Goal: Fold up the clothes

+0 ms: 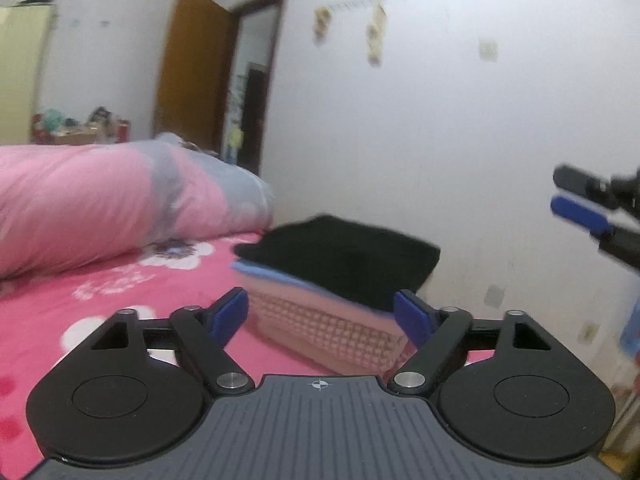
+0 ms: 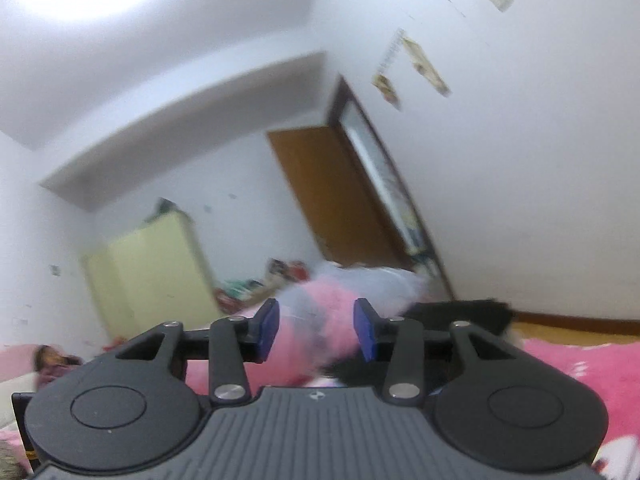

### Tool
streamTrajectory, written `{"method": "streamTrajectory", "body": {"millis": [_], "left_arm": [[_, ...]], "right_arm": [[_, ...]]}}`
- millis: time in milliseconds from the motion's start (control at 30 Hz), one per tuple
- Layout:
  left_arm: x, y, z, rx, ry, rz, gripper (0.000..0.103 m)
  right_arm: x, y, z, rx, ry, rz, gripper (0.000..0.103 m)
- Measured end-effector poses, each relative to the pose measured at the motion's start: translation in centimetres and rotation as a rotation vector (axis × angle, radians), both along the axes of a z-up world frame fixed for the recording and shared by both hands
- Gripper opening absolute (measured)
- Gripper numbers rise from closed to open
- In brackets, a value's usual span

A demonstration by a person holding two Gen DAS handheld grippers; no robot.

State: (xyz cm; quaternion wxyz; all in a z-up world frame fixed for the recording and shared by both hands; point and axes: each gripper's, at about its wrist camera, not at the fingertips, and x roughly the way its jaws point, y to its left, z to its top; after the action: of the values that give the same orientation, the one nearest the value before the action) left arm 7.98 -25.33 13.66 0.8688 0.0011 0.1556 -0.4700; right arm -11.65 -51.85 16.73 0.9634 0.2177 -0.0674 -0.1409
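Pink quilt (image 1: 100, 204) lies below brown door (image 1: 192, 68).

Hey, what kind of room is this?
Most likely a bedroom: a bed with a pink flowered sheet, a rolled pink quilt, a pale yellow wardrobe and a stack of folded clothes.

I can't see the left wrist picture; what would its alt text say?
A stack of folded clothes, black on top of blue and pink, sits on a bed with a pink flowered sheet, seen between the open, empty fingers of the left gripper. A pink and grey quilt lies behind, and the right gripper enters at right.
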Motion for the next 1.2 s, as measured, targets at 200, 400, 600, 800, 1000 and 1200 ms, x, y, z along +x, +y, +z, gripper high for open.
{"method": "streamTrajectory", "body": {"millis": [200, 400, 600, 800, 1000, 1200], "left_arm": [[-4.3, 7.6, 0.2, -0.022, 0.054, 0.144, 0.098], [-5.9, 10.4, -1.2, -0.001, 0.163, 0.207, 0.103], [-7.5, 11.3, -2.5, 0.064, 0.203, 0.229, 0.103], [-8.5, 12.5, -3.3, 0.061, 0.248, 0.258, 0.103], [-8.6, 12.3, -3.7, 0.113, 0.262, 0.296, 0.103], [-9.3, 11.3, -3.6, 0.132, 0.217, 0.290, 0.103]], "right_arm": [[-3.0, 8.2, 0.1, -0.072, 0.005, 0.074, 0.067], [-5.1, 13.8, -1.1, -0.194, 0.167, -0.066, 0.101], [-7.0, 16.3, -2.5, -0.196, 0.289, -0.206, 0.103], [-8.0, 16.8, -3.8, -0.143, 0.346, -0.266, 0.103], [-7.8, 17.9, -4.8, -0.145, 0.391, -0.311, 0.103], [-7.4, 18.0, -5.1, -0.146, 0.418, -0.301, 0.103]]}}
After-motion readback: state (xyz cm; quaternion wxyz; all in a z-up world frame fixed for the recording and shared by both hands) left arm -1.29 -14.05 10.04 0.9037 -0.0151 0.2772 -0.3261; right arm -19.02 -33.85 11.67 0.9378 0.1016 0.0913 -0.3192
